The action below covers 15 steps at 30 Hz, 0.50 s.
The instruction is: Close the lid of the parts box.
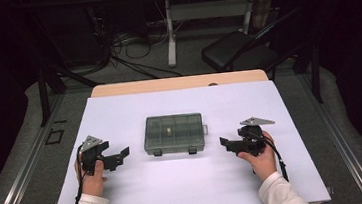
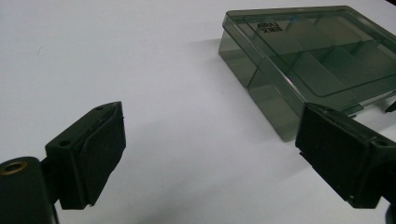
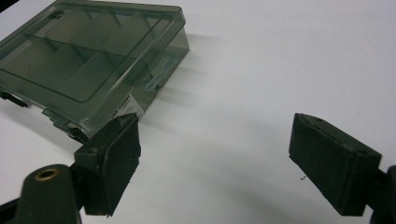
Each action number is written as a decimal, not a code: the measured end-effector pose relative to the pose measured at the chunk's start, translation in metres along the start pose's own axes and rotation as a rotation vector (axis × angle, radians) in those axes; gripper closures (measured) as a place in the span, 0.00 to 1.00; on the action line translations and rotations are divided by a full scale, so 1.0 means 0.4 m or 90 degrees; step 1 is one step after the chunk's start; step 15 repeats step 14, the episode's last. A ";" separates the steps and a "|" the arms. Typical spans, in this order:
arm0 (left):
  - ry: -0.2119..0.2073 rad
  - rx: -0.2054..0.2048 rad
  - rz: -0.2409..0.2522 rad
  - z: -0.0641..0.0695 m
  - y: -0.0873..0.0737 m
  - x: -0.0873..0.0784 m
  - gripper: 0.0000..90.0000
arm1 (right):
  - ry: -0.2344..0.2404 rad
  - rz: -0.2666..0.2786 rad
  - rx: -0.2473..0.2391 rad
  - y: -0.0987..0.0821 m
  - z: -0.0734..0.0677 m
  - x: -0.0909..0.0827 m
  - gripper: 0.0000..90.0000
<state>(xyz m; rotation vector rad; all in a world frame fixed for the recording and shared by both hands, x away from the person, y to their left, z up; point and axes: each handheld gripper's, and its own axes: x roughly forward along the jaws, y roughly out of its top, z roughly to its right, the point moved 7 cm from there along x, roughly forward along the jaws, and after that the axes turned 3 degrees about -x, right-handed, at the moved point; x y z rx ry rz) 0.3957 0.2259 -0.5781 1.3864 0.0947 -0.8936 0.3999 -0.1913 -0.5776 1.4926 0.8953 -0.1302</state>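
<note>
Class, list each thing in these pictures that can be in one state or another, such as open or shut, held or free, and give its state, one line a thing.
Compartment box: lid shut, flat on the table, touched by neither gripper.
Front latches: appear fastened down.
Small item: inside one compartment of the box.
Left gripper: open, empty, beside the box.
Right gripper: open, empty, beside the box.
Chair: unoccupied, beyond the table.
</note>
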 end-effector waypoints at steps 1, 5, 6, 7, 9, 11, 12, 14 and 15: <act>0.000 0.000 -0.001 0.000 0.000 0.000 0.10 | 0.001 0.000 0.000 0.000 0.000 0.000 0.18; 0.001 0.000 -0.002 -0.001 0.000 0.000 0.10 | 0.005 -0.002 0.005 -0.001 0.000 0.001 0.18; 0.001 -0.001 0.000 -0.002 0.000 0.000 0.10 | 0.006 -0.002 0.006 -0.001 0.000 0.002 0.18; 0.002 -0.003 0.000 -0.002 0.000 0.000 0.10 | 0.005 -0.002 0.006 -0.001 0.000 0.002 0.18; 0.003 -0.003 -0.001 -0.004 0.000 0.000 0.10 | 0.007 -0.004 0.007 -0.002 0.000 0.002 0.18; 0.004 -0.004 -0.002 -0.005 -0.001 0.000 0.10 | 0.005 -0.006 0.009 -0.002 0.001 0.003 0.18; 0.003 -0.005 0.000 -0.005 -0.001 0.000 0.10 | 0.005 -0.006 0.010 -0.003 0.001 0.004 0.18; 0.005 -0.007 0.002 -0.006 0.000 0.000 0.10 | 0.007 -0.006 0.012 -0.003 0.002 0.004 0.18; 0.005 -0.007 0.002 -0.006 0.000 0.000 0.10 | 0.007 -0.006 0.012 -0.003 0.002 0.004 0.18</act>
